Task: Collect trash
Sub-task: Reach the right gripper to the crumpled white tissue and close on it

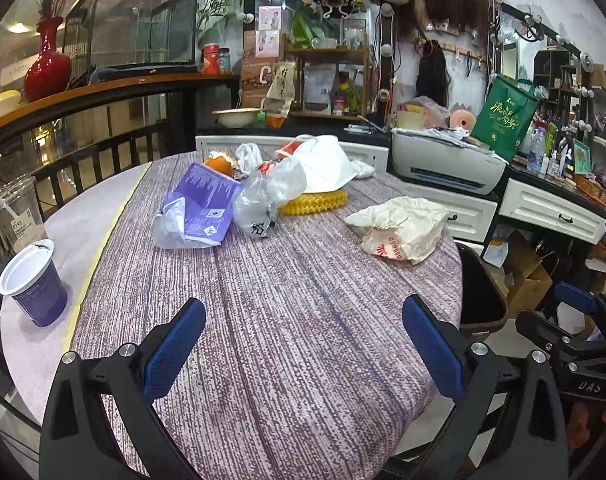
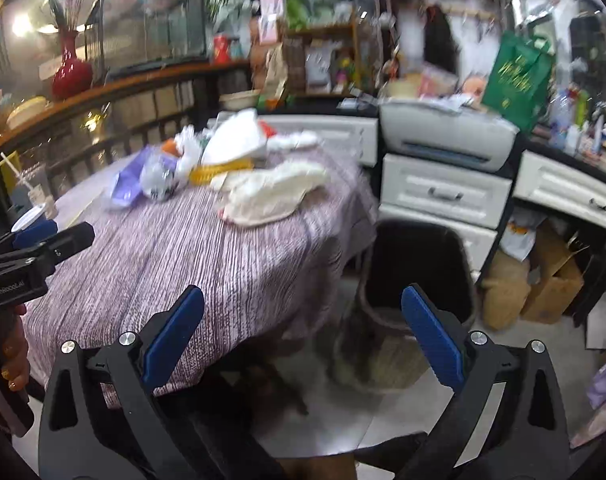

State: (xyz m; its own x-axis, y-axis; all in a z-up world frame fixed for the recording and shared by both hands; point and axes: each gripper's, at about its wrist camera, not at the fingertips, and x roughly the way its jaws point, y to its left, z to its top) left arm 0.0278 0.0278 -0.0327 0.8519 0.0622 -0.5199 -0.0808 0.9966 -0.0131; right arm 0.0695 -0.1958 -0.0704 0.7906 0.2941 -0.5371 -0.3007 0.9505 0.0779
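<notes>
A round table [image 1: 287,320] with a purple cloth holds trash. A crumpled cream paper bag [image 1: 403,228] lies at the right, a purple packet [image 1: 207,204] and clear plastic bags [image 1: 263,200] lie at the middle back, and a purple-and-white cup [image 1: 33,284] stands at the left edge. My left gripper [image 1: 303,344] is open and empty above the table's near part. My right gripper [image 2: 303,336] is open and empty, off the table's right edge, above the floor next to a dark bin [image 2: 419,272]. The right view is blurred. The cream bag [image 2: 271,196] shows there too.
A white plastic bag [image 1: 323,164] on a yellow mat [image 1: 315,202] and an orange [image 1: 219,164] lie at the back. A clear cup with a straw [image 1: 15,212] stands at the left. A printer [image 1: 447,160], white drawers [image 1: 551,212] and cardboard boxes [image 1: 523,276] stand at the right.
</notes>
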